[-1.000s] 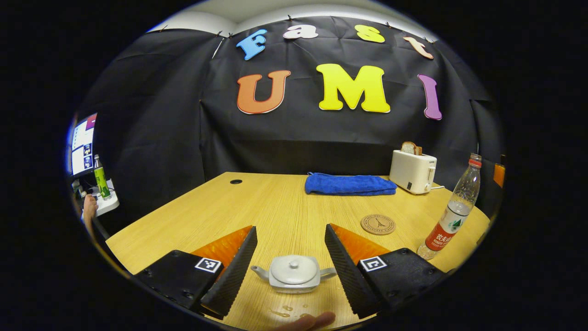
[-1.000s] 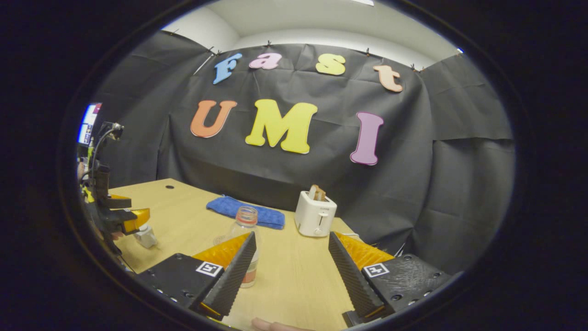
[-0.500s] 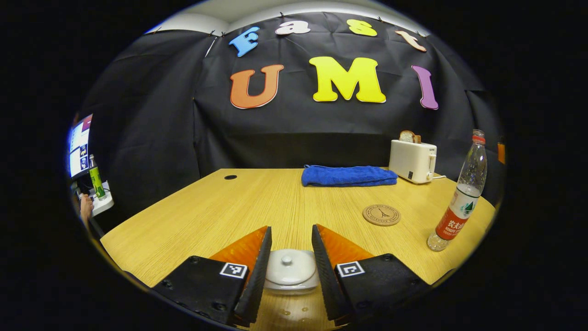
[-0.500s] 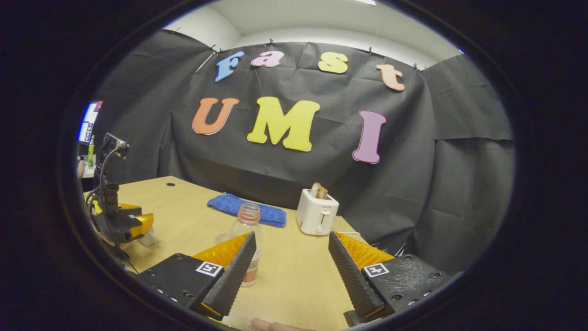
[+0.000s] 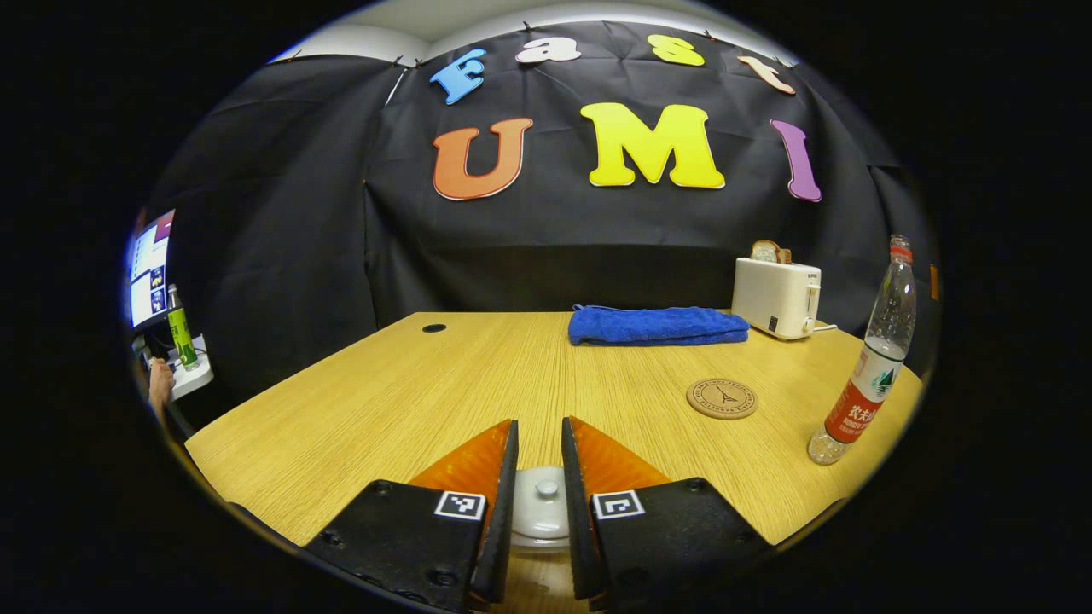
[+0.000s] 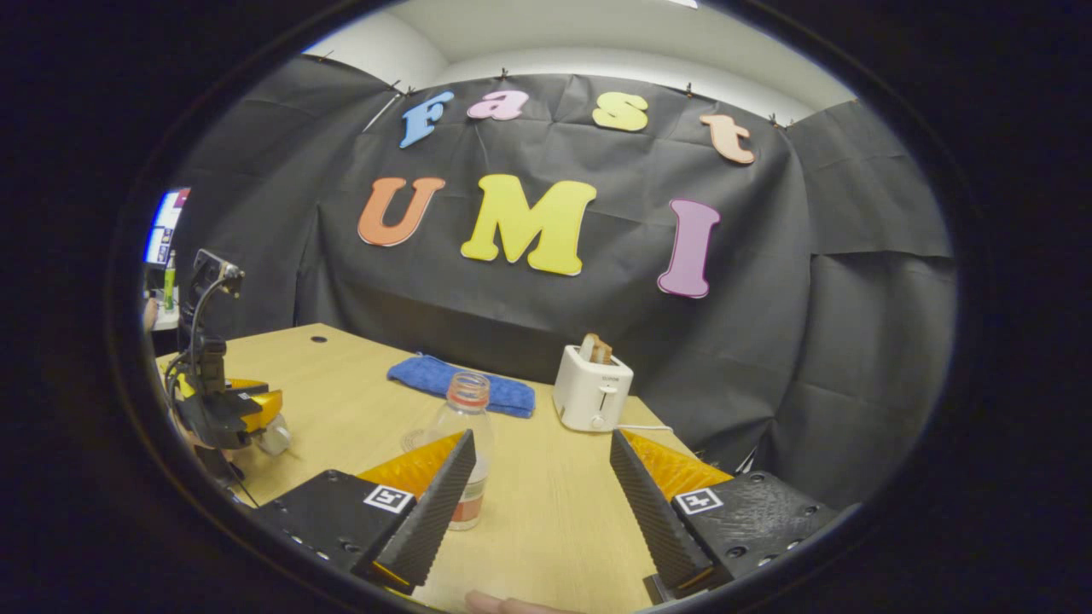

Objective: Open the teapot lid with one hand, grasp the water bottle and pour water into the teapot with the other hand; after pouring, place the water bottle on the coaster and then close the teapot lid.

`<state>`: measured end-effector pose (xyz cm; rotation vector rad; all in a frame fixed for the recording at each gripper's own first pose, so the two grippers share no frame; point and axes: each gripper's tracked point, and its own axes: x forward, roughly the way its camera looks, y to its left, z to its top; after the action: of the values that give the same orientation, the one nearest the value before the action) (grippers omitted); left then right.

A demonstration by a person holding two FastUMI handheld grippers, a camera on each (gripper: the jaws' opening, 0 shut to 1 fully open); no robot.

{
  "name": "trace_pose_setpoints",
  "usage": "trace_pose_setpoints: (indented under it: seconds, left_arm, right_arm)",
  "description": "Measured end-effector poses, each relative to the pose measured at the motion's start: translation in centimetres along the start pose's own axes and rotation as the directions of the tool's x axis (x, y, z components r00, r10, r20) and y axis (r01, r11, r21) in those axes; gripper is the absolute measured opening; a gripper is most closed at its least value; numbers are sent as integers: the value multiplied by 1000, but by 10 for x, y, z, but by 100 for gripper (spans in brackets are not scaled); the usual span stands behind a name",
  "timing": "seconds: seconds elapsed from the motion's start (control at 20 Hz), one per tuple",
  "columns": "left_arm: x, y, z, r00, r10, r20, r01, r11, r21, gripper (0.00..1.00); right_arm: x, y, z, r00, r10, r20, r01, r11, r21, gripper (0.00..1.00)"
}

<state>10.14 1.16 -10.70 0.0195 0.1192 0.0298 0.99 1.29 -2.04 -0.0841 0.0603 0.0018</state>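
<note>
The white teapot [image 5: 537,512] sits near the table's front edge, mostly hidden under my left gripper [image 5: 537,422]. Its fingers stand close on either side of the lid knob [image 5: 546,488], and a thin gap shows on each side of it. In the right gripper view that gripper [image 6: 235,409] hovers over the teapot [image 6: 275,439] at far left. The clear water bottle [image 5: 870,367] with a red label stands upright at the right. My right gripper [image 6: 542,439] is wide open, and the bottle [image 6: 467,399] stands just beyond its left finger. The round coaster [image 5: 722,398] lies bare.
A folded blue towel [image 5: 657,325] and a white toaster [image 5: 775,298] holding bread stand at the back of the wooden table [image 5: 384,401]. Left of the table are a monitor [image 5: 149,269] and a green bottle [image 5: 179,328]. A fingertip [image 6: 503,604] shows at the bottom edge.
My left gripper has come down over the teapot and its fingers have narrowed from wide apart to close around the lid knob. The right gripper has barely moved.
</note>
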Motion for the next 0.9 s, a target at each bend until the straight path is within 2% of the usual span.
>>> trace_pose_setpoints:
  seconds: [0.3,0.35,0.4,0.45,0.65,0.9]
  left_arm:
    - [-1,-4,1,1000,-2,15,1,999,46,17]
    - [0,-3,1,1000,4,18,-5,998,57,13]
    - [0,-3,3,1000,7,21,-8,998,64,11]
    - [0,-3,2,1000,7,22,-8,998,66,8]
    - [1,-5,2,1000,-9,23,8,999,35,7]
    - [0,-4,3,1000,11,17,-12,999,32,7]
  right_arm:
    - [4,2,-5,1000,6,-16,-6,1000,2,95]
    - [4,3,-6,1000,7,-18,-7,1000,3,98]
    - [4,3,-6,1000,8,-21,-8,1000,4,95]
    - [5,4,-7,1000,10,-23,-10,1000,4,98]
    - [6,5,-9,999,17,-31,-16,1000,8,95]
    - [9,3,-15,999,12,-47,-11,1000,22,95]
